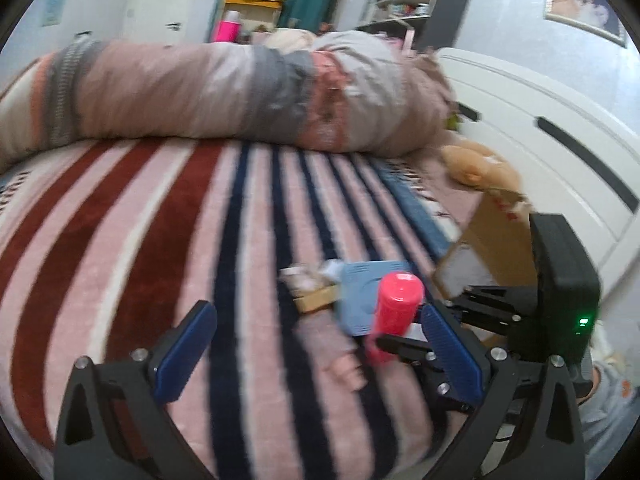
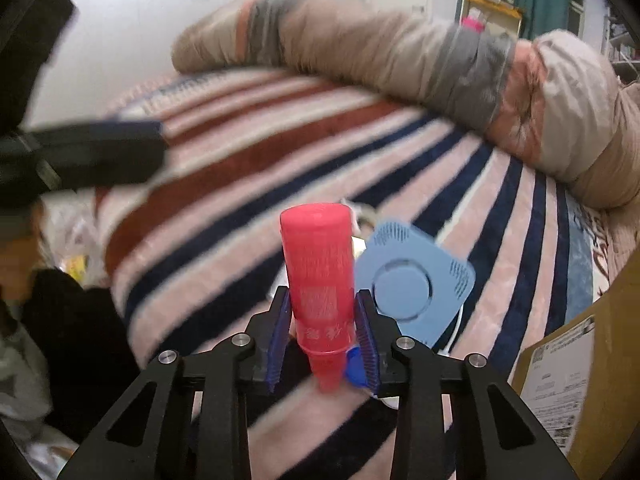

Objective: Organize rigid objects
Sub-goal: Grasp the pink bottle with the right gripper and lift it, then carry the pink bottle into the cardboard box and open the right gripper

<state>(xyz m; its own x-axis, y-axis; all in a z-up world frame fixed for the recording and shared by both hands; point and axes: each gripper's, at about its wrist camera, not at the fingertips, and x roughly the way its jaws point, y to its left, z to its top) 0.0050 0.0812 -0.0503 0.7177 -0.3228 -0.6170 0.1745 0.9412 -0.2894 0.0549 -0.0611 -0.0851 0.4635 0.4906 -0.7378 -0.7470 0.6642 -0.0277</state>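
A red plastic bottle [image 2: 320,272] is clamped between the blue pads of my right gripper [image 2: 324,332], held above the striped bed. It also shows in the left wrist view [image 1: 394,312], with the right gripper [image 1: 404,346] shut on it. A light blue square device [image 2: 412,280] lies on the bed just behind the bottle; it also shows in the left wrist view [image 1: 362,292]. A small tan box [image 1: 316,300] and white bits lie beside it. My left gripper [image 1: 316,348] is open and empty above the bed, left of the bottle.
A rolled quilt [image 1: 224,92] lies across the far side of the striped blanket [image 1: 140,220]. A cardboard box [image 1: 496,248] stands at the bed's right edge, also in the right wrist view [image 2: 580,380]. A plush toy [image 1: 472,164] and white headboard [image 1: 560,128] are beyond.
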